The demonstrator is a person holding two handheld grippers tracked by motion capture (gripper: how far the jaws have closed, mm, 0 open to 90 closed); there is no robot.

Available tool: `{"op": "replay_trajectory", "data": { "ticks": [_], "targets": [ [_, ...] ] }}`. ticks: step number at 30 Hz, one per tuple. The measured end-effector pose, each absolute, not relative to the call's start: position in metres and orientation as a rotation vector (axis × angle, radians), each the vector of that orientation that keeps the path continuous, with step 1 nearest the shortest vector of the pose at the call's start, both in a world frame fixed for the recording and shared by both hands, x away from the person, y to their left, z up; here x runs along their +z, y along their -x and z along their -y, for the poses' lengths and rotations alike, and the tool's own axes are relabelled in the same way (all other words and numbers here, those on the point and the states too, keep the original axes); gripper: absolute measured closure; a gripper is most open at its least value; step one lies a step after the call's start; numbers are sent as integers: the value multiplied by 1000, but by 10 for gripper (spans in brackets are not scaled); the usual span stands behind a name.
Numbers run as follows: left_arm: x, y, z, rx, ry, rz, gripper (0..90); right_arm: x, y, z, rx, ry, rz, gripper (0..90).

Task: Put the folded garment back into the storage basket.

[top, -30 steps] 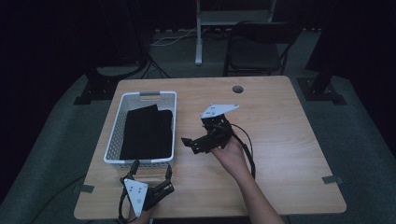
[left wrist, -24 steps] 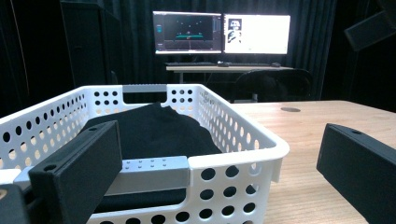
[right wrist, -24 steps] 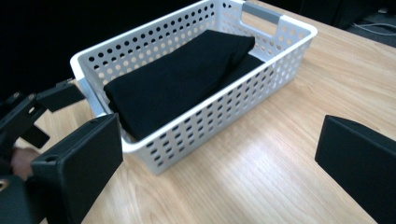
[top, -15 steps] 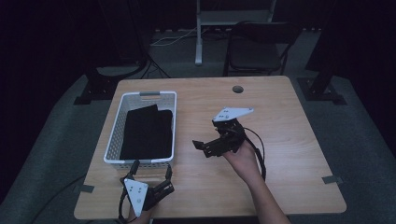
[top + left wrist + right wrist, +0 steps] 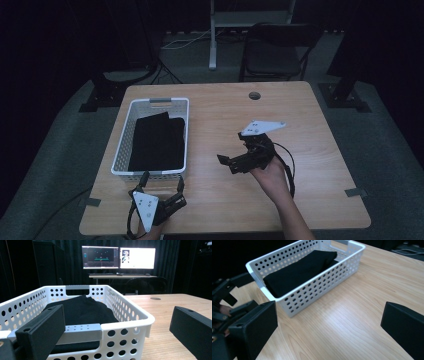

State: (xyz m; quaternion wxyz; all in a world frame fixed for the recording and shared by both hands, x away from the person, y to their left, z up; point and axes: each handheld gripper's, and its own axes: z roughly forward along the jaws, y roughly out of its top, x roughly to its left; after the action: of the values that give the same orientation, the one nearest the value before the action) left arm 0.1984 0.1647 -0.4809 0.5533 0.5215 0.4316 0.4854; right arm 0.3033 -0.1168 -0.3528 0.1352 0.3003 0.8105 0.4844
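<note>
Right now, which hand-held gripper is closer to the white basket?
Left. The left hand-held gripper sits right at the basket's near rim, jaws open toward it. The right hand-held gripper is farther off, over bare table to the basket's right.

In the high view the person's left hand (image 5: 145,231) is cut off by the bottom edge at the desk's (image 5: 300,210) near-left corner. The folded black cloth (image 5: 82,310) has its near part hidden behind the white basket's (image 5: 125,326) near wall in the left gripper view. The monitors' (image 5: 118,257) screen content is too small to read. The right gripper's (image 5: 329,322) outer jaw runs off the right edge.
</note>
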Motion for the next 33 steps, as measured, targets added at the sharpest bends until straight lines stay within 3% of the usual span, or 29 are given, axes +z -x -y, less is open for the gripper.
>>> {"op": "replay_trajectory", "data": {
  "ticks": [15, 33],
  "targets": [
    [-481, -199, -165, 1147, -1232, -1021, 13, -351, -285, 156, 1413, -925, -2255, 6],
    [-481, -199, -164, 1148, -1232, -1022, 13, -378, -266, 203, 1365, -1039, -2231, 6]
  ]
}}
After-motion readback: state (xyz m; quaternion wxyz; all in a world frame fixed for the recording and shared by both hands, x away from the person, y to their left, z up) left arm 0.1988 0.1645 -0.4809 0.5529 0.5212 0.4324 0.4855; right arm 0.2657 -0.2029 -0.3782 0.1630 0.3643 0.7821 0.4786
